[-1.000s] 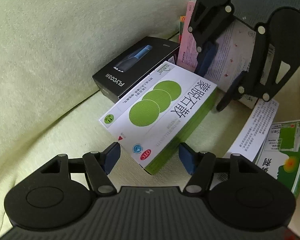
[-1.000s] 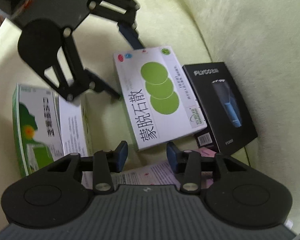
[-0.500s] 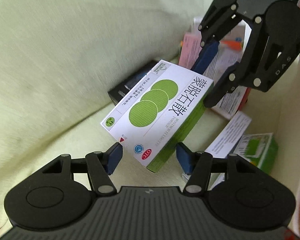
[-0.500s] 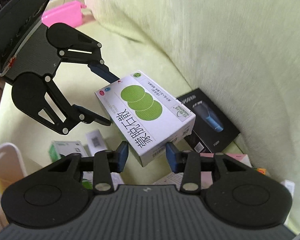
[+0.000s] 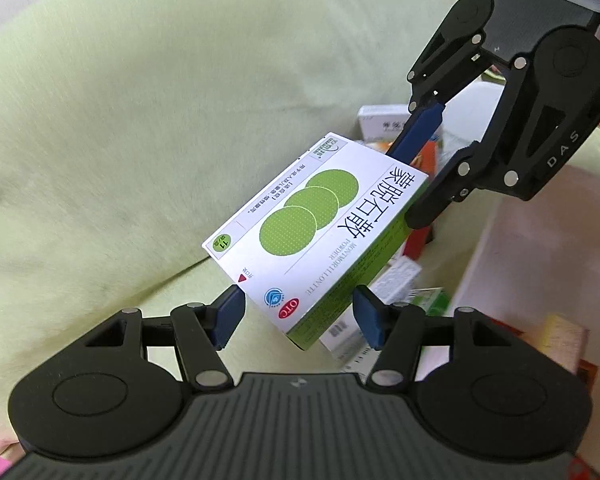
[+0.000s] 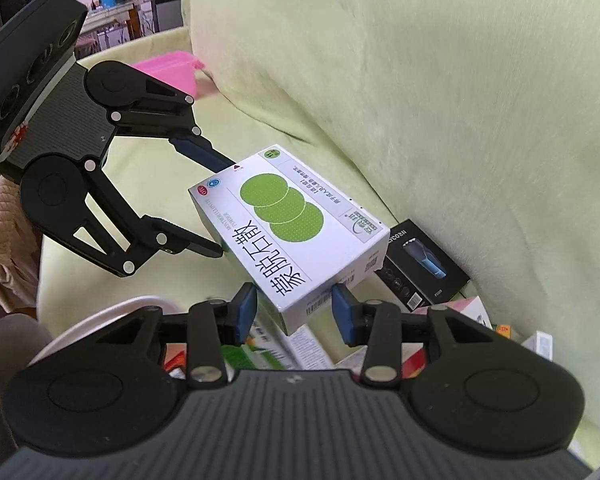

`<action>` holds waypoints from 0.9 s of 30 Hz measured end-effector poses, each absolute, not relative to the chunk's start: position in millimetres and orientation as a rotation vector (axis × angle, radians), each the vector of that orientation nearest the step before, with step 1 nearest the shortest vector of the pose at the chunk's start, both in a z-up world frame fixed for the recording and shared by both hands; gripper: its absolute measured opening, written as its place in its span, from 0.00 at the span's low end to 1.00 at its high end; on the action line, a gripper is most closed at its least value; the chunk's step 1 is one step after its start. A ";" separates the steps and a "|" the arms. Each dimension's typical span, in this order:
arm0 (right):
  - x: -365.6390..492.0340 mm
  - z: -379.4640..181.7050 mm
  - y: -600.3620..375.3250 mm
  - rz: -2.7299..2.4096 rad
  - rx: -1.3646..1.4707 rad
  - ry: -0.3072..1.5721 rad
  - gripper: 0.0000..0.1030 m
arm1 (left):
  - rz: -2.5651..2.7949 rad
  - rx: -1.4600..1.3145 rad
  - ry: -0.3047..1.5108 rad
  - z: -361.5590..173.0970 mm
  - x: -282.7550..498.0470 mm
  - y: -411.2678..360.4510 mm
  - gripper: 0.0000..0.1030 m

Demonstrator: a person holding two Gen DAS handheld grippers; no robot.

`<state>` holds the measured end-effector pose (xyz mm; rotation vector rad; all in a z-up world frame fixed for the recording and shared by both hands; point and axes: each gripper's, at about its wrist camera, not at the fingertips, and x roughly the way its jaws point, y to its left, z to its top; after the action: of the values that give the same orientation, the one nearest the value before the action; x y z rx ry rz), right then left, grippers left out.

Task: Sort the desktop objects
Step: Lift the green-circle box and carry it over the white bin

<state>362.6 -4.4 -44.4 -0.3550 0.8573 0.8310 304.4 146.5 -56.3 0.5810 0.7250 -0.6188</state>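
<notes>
Left gripper (image 5: 298,317) and right gripper (image 6: 294,312) each hold one end of the white-and-green medicine box (image 5: 320,232); both sets of jaws clamp its corners. The box is tilted, lifted above the green sofa (image 6: 440,100). Beyond it, a black shaver box (image 6: 422,266) lies against the backrest.

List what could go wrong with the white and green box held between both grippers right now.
1. The medicine box is lifted and tilted, pinched only at its ends by the left gripper and right gripper; uneven pull could let it slip.
2. It might drop onto the black shaver box and clutter below.
</notes>
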 end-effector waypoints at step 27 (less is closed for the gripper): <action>224.1 -42.4 -52.1 0.874 -0.213 1.003 0.37 | -0.631 0.483 0.868 -50.8 188.8 83.2 0.60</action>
<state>224.1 -52.1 -42.4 -0.2130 1.0026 0.8743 188.8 83.2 -50.8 0.4827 0.8679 -0.6307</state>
